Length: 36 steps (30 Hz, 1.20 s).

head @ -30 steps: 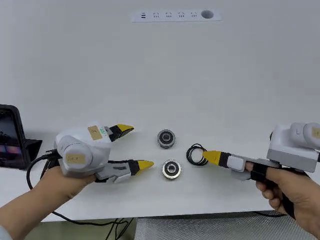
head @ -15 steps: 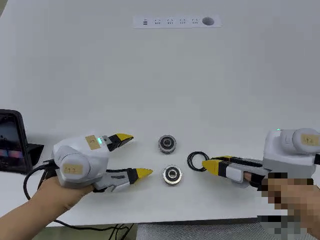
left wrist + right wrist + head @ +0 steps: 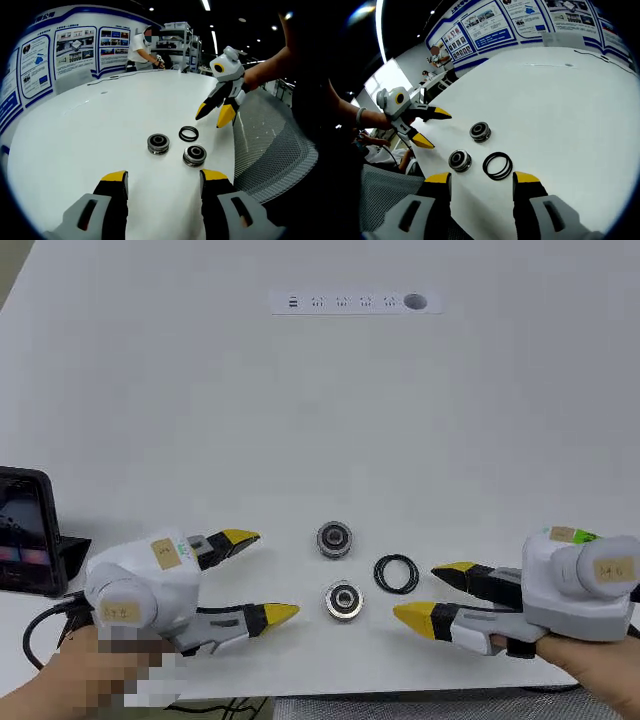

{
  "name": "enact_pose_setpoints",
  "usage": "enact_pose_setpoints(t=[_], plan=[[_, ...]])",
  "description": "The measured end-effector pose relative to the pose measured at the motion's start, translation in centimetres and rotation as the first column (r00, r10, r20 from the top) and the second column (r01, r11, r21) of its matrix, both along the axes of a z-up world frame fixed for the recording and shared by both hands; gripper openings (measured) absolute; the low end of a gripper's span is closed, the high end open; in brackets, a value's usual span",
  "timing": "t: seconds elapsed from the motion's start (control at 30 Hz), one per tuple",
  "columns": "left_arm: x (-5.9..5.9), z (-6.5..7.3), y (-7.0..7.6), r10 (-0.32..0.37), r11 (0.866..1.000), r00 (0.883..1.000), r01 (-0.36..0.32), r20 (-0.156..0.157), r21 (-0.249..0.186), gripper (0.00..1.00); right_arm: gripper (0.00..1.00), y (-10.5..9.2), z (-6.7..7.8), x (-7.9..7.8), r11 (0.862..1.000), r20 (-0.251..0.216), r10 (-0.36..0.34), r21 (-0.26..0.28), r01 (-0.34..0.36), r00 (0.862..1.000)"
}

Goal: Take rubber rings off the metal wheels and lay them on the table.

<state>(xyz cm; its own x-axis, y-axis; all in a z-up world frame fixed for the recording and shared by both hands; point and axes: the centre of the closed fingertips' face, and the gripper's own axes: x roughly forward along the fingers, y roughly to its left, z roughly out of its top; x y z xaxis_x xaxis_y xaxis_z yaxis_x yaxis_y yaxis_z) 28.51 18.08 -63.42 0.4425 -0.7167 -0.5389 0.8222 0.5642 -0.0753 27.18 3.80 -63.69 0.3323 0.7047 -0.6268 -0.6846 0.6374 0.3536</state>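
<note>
1. A white desk point(image 3: 300, 420) is seen from above. The work sits near its front edge, between two hand-held grippers.
2. Black rubber rings point(image 3: 396, 574) lie flat on the desk. They look like two rings overlapping, though this is hard to confirm. They sit just right of the metal wheels and touch neither one. Their position suggests they are already off and set down, as the task asks.
3. The far wheel point(image 3: 334, 538) and the near wheel point(image 3: 344, 600) lie flat, one behind the other, a little apart. Whether either wheel carries a ring in its groove cannot be told.
4. The left gripper point(image 3: 265, 574) is held low, left of the wheels and pointing toward them, probably ready to steady one. Its fingers point(image 3: 114, 176) are spread wide. They hold nothing and touch nothing.
5. The right gripper point(image 3: 430, 592) is held low on the right, pointing toward the rings and the near wheel. Its fingers are also apart and empty, with the tips near the rings but clear of them.
6. A white power strip point(image 3: 350, 302) lies at the far edge of the desk. A dark tablet point(image 3: 25, 530) stands at the left edge, well away from the work.
</note>
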Motion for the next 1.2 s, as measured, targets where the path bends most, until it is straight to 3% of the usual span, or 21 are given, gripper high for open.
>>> enact_pose_setpoints(t=[0.17, 0.37, 0.77, 1.0, 1.2], plan=[[-1.4, 0.3, 0.4, 0.017, 1.0, 1.0, -0.017, -0.006, -0.021, 0.6, 0.54, 0.0, 0.0, -0.8, 0.994, 0.098, 0.084, -0.082, -0.076, 0.992], [-2.7, 0.8, 1.1, 0.04, 0.999, 0.999, -0.04, -0.008, -0.032, 0.62, 0.6, -0.3, 0.3, -1.4, 0.992, 0.16, 0.091, -0.106, -0.075, 0.983], [-4.4, 1.7, 2.0, 0.087, 0.995, 0.996, -0.087, 0.006, -0.053, 0.64, 0.7, -1.1, 0.4, -3.1, 0.988, 0.185, 0.09, -0.141, -0.064, 0.979], [-5.6, 1.8, 2.9, 0.099, 0.994, 0.995, -0.099, 0.015, -0.054, 0.67, 0.74, -0.9, 0.6, -4.0, 0.989, 0.194, 0.076, -0.138, -0.05, 0.978], [-5.9, 2.1, 3.9, 0.119, 0.991, 0.993, -0.117, 0.027, -0.056, 0.7, 0.8, -0.5, 0.7, -4.1, 0.989, 0.217, 0.078, -0.137, -0.049, 0.973]])
